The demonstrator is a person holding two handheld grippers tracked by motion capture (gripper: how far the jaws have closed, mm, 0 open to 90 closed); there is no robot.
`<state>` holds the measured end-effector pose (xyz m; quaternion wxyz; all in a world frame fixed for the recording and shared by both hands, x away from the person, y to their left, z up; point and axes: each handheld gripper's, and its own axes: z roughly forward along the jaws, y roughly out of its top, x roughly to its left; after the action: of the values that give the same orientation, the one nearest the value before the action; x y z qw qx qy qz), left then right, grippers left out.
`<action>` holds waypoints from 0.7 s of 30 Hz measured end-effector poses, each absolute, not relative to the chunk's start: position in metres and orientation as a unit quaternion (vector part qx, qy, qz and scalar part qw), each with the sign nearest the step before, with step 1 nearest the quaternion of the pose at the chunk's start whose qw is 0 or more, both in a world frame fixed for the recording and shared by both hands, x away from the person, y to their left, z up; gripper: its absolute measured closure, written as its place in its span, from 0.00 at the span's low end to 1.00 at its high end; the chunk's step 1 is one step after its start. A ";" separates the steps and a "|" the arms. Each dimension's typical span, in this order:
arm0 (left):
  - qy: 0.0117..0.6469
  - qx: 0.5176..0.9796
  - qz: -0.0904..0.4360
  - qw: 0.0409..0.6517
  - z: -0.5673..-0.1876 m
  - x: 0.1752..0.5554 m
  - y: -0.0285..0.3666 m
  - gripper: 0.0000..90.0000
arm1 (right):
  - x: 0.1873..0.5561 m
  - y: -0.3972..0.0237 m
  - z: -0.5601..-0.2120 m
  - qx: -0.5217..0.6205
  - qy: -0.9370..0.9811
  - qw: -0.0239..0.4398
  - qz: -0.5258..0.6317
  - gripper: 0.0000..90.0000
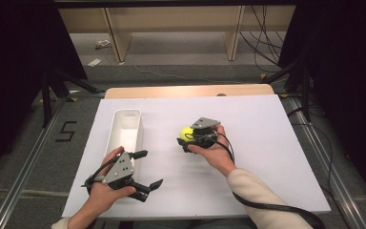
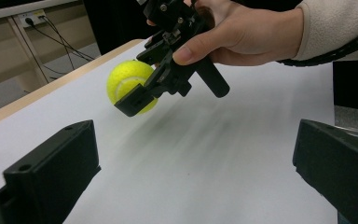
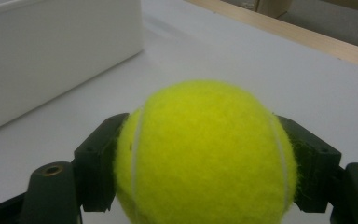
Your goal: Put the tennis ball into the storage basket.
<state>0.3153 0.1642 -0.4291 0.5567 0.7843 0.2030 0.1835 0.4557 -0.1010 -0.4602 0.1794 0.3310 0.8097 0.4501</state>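
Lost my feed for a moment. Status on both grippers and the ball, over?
Right gripper shut on yellow felt tennis ball. Left gripper open, holding nothing, beside white rectangular plastic bin. Nothing between ball and bin.

— What sits in the right claw?

— A yellow tennis ball, pressed between the two black jaws, one against each side of it.

— And around it?

— The white bench runs behind the ball. A white bin stands at the upper left, its wall well apart from the ball. A wooden edge crosses the upper right corner.
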 end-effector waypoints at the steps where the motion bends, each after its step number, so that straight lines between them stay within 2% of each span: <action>1: 0.203 0.784 0.184 0.557 -0.429 0.315 0.164 0.00 | 0.456 -0.101 -0.460 0.331 0.809 0.180 0.451 0.29; 21: 0.201 0.786 0.184 0.555 -0.429 0.315 0.164 0.00 | 0.452 -0.097 -0.448 0.321 0.804 0.179 0.467 0.29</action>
<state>0.3154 0.1638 -0.4295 0.5553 0.7857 0.2014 0.1837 0.4518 -0.0972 -0.4479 0.1794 0.3214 0.8042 0.4667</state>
